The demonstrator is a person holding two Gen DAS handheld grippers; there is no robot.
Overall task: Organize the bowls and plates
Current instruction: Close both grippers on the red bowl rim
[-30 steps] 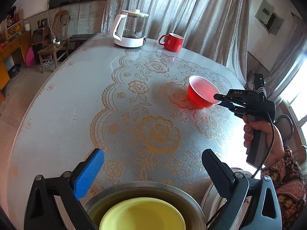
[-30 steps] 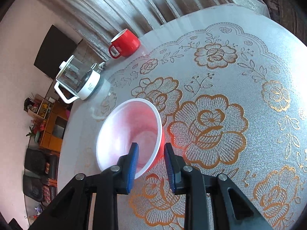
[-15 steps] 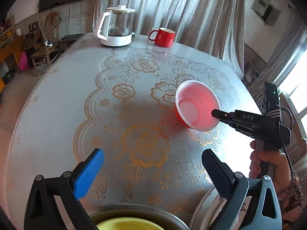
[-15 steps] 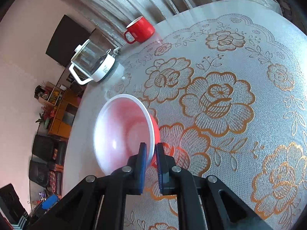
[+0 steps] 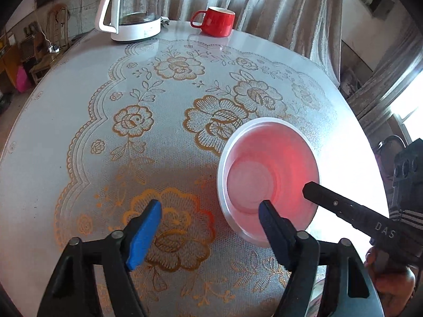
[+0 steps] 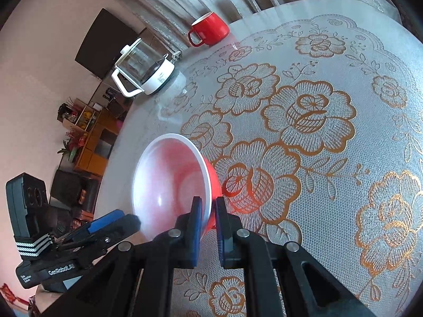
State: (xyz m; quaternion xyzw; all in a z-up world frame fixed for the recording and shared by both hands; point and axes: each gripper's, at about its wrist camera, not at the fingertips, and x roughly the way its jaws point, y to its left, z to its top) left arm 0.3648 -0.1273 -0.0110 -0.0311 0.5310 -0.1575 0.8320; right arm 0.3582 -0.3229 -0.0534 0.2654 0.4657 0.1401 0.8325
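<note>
A red bowl (image 5: 267, 177) with a pale inside sits tilted over the flowered tablecloth (image 5: 169, 121). My right gripper (image 6: 208, 203) is shut on the bowl's (image 6: 169, 179) near rim, one pad inside and one outside. In the left wrist view the right gripper (image 5: 309, 187) reaches in from the right over the bowl. My left gripper (image 5: 210, 204) hangs above the cloth, its jaws closing. The bowl's near-left rim lies between them, the right finger over the bowl's inside and the blue pad (image 5: 144, 235) out over the cloth, neither pressing on it.
A glass kettle (image 5: 132, 8) on a white base and a red mug (image 5: 216, 21) stand at the table's far edge before grey curtains. A person's hand (image 5: 386, 272) holds the right gripper at the lower right. Furniture stands beyond the table's left edge.
The left gripper moved forward over the table up to the red bowl and its jaws narrowed; the metal bowl and plate below it left the view. The right gripper shut on the bowl's rim.
</note>
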